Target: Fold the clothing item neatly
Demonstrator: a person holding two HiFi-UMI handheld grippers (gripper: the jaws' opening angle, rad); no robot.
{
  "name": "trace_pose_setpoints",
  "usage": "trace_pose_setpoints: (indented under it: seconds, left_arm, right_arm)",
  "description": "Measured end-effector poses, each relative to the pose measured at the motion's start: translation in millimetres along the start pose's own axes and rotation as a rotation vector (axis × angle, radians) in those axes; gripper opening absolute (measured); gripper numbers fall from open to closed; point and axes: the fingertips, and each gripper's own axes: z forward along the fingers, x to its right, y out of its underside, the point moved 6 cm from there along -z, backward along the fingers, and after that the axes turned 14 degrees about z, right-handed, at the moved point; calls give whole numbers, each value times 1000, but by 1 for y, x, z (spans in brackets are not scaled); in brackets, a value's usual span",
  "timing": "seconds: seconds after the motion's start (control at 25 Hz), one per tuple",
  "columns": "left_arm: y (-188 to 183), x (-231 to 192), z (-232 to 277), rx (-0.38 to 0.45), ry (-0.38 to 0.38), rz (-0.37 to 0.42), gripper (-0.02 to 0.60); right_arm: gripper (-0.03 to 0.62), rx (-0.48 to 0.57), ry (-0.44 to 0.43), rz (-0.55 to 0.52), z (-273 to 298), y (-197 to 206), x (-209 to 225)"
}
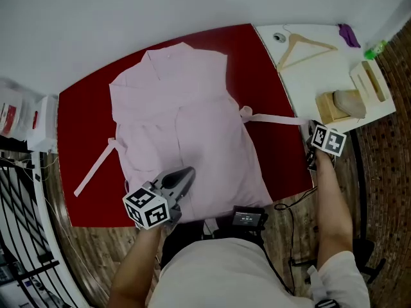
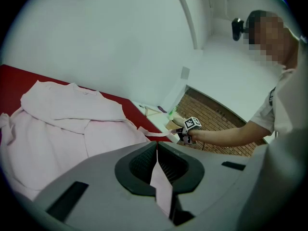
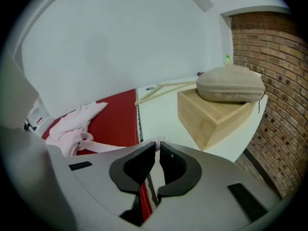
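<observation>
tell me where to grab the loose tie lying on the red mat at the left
Take the loose tie at its free end, coming in from the near left edge of the red mat: it lies flat, slanting away from the pink garment, so that end is likely clearest.

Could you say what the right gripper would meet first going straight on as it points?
Beyond the pink fabric belt in the right gripper, probably the white tabletop, left of the pale wooden box.
</observation>
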Motion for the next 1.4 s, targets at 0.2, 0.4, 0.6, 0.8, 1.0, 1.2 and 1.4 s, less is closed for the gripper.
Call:
trace_pose_setpoints:
  seconds: [0.2, 0.4, 0.6, 0.8, 1.0, 1.2, 1.4]
  left_arm:
    - [-2, -4, -10, 33, -18, -2, 9]
    - [3, -9, -18, 57, -9, -13, 9]
    - [2, -16, -31, 74, 19, -6, 9]
    - [5, -25, -49, 95, 29, -21, 9]
    - [5, -37, -69, 124, 26, -32, 9]
    - [5, -47, -89, 147, 17, -35, 9]
    - [9, -59, -107, 156, 5, -42, 9]
  right_arm:
    - [38, 110, -129, -23, -31, -29, -43]
    - [38, 176, -258, -56, -66, -47, -97]
    - [38, 233, -352, -44, -104, -61, -154]
    - [38, 271, -455, -18, -134, -67, -216]
    - [38, 238, -557, 99, -144, -58, -270]
    - [38, 148, -601, 242, -134, -29, -305]
    - [38, 51, -603, 283, -116, 12, -335]
